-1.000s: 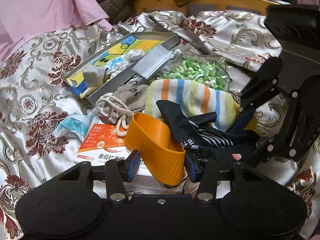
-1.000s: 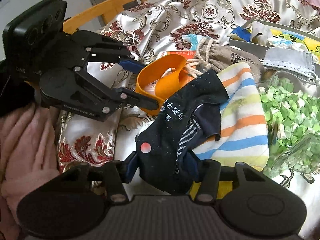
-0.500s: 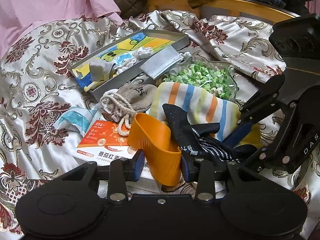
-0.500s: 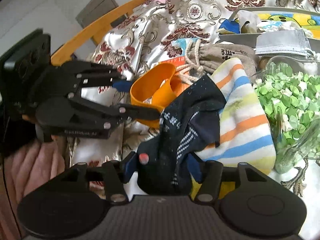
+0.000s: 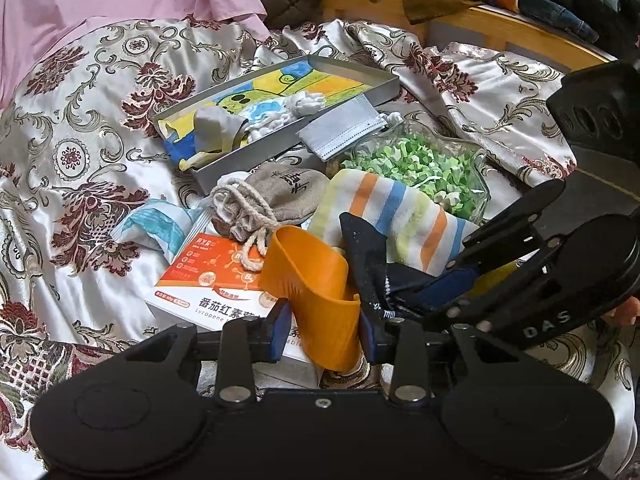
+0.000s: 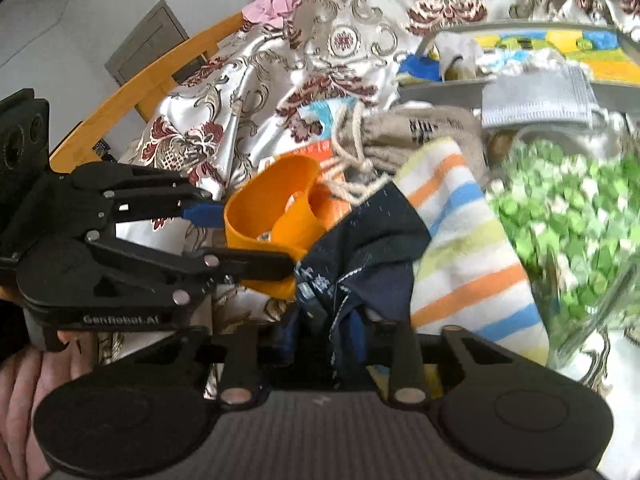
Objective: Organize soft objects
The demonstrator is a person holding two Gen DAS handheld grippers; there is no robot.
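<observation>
My left gripper [image 5: 323, 326] is shut on an orange rubber band loop [image 5: 316, 284], held between its blue pads; it also shows in the right wrist view [image 6: 272, 216]. My right gripper [image 6: 326, 338] is shut on a dark navy sock [image 6: 360, 252], which drapes over a striped towel [image 6: 468, 248]. In the left wrist view the sock [image 5: 370, 256] lies between the band and the right gripper [image 5: 452, 280]. The striped towel [image 5: 400, 212] lies just behind them.
A grey tray [image 5: 224, 168] holds a coloured drawing and white cloths. A face mask [image 5: 344, 128], a beige drawstring pouch [image 5: 284, 196], a glass dish of green bits [image 5: 424, 168], an orange box [image 5: 216, 276] and a blue packet [image 5: 156, 228] lie on the patterned bedspread [image 5: 80, 120].
Both grippers have closed tighter, the left on the orange band and the right on the sock. Both have drawn back and lifted slightly; the right wrist view is now blurred.
</observation>
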